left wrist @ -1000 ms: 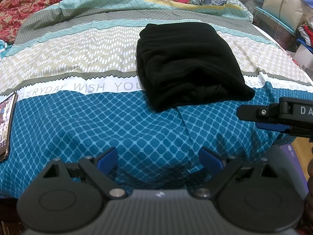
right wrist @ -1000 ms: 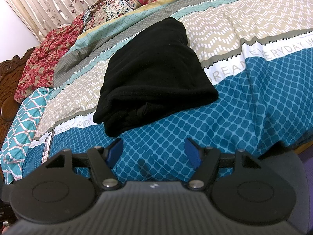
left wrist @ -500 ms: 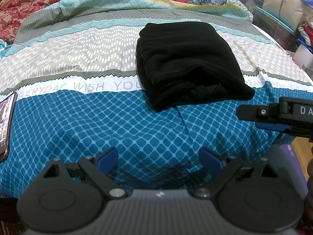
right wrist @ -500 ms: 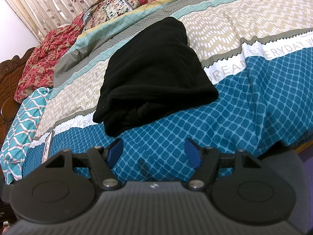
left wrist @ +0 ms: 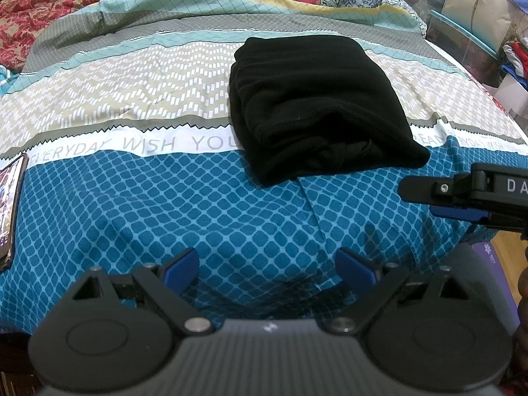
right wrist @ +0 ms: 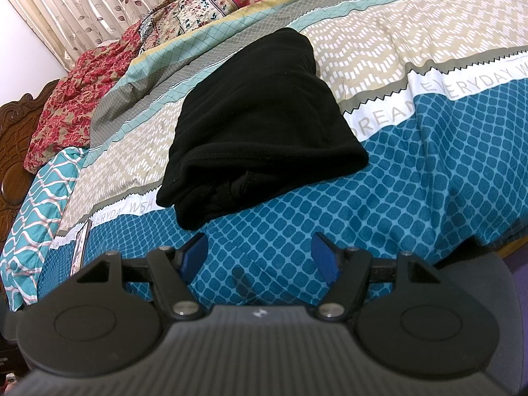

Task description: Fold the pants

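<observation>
The black pants (left wrist: 316, 109) lie folded in a compact stack on the patterned bedspread (left wrist: 132, 198), across the beige, white and blue bands. They also show in the right wrist view (right wrist: 260, 112). My left gripper (left wrist: 267, 269) is open and empty, held back over the blue band in front of the stack. My right gripper (right wrist: 259, 257) is open and empty, also short of the stack's near edge. The right gripper shows from the side in the left wrist view (left wrist: 462, 194), to the right of the pants.
A phone (left wrist: 8, 208) lies at the bed's left edge, also seen in the right wrist view (right wrist: 81, 247). Red floral bedding (right wrist: 82, 95) is piled at the head, by a carved wooden headboard (right wrist: 13, 151). Storage bags (left wrist: 478, 13) stand beyond the bed's right side.
</observation>
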A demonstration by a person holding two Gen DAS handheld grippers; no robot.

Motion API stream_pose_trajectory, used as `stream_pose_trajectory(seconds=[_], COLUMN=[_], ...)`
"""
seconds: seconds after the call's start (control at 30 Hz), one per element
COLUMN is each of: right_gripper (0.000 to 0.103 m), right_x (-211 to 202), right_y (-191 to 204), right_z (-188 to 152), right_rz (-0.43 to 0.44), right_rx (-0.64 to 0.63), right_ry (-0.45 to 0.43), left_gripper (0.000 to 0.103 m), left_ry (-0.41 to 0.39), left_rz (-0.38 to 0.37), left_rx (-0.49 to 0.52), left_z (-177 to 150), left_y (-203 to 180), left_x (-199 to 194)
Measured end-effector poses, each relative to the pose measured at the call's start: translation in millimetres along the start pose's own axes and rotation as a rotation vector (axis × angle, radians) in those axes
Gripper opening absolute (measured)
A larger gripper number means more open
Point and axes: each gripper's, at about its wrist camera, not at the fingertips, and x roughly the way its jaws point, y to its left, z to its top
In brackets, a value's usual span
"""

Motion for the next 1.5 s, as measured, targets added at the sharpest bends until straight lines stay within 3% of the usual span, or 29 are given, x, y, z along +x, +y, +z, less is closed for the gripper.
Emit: stream_pose_trajectory(seconds=[0.93,1.2,1.33,1.5], right_gripper=[0.071,0.071,0.071,0.071], right_x=[4,5,3,-1], right_y=[-4,-5,-9,-21], right_z=[-1,0,9,27], right_rz=[-0.001,0.0,-0.006,-0.013], right_rx=[0.001,-0.003,-0.021,-0.012], right_ry=[0.009,0.003,-0.03,-0.077], left_gripper=[0.092,0.092,0.092,0.092], left_ry=[0.0,-0.031,-0.067,-0.09], left_rz=[0.009,0.02,0.013,-0.02], left_rx=[0.006,0.015,0.043,-0.011], left_z=[10,14,25,57], left_y=[4,6,9,33], left_x=[4,2,-3,-6])
